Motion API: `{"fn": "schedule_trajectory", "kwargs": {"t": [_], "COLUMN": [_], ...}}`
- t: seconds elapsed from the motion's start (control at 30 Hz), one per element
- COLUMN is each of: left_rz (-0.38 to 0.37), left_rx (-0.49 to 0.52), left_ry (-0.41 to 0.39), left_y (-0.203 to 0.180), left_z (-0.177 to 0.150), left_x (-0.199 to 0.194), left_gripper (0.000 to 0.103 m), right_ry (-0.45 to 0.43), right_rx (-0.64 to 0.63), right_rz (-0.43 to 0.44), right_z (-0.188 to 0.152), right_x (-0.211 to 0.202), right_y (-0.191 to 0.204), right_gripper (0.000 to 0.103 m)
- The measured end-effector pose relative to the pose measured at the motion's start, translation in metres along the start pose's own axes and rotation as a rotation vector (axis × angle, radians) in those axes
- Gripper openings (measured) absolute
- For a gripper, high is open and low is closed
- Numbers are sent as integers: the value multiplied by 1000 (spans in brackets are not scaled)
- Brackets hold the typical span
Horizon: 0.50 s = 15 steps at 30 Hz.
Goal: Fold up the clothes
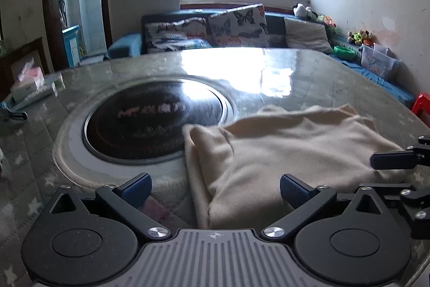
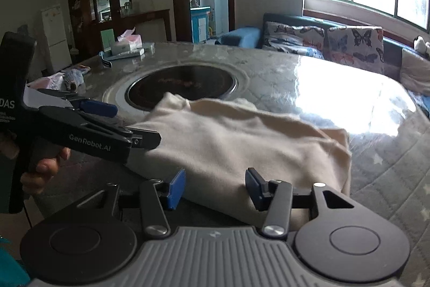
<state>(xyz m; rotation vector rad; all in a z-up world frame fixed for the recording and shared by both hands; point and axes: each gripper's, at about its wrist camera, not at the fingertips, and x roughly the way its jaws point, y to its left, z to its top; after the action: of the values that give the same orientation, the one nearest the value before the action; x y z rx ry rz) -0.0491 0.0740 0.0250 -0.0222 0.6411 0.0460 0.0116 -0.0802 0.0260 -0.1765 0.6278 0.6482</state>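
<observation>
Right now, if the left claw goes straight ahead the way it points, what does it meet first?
Most likely the cream garment: its near left edge lies between the open fingers of the left claw. Beyond it is the round black cooktop set into the table. Depth is unclear, so it may pass just above the cloth.

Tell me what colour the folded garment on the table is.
Plain cream, with no pattern; the soft folded cream garment shows best in the right wrist view.
</observation>
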Motion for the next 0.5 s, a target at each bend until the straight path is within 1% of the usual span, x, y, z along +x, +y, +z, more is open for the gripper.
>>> {"fn": "schedule_trajectory", "kwargs": {"t": [0.07, 0.2, 0.4, 0.5], "left_rz": [7, 31, 27, 42], "left_rx": [-8, -35, -61, -65], "left_ry": [-3, 19, 19, 5], "left_y": [3, 12, 19, 23], "left_z": [0, -8, -10, -6], "left_x": [-1, 3, 1, -4], "left_gripper": [103, 103, 103, 103], "right_ry": [1, 21, 28, 25], "right_rx": [13, 54, 30, 23], "right_rz": [-13, -30, -36, -29], "right_z": [0, -9, -10, -5], "right_x": [-4, -1, 3, -1], "right_y": [-5, -15, -15, -15], "right_gripper": [50, 51, 51, 51]}}
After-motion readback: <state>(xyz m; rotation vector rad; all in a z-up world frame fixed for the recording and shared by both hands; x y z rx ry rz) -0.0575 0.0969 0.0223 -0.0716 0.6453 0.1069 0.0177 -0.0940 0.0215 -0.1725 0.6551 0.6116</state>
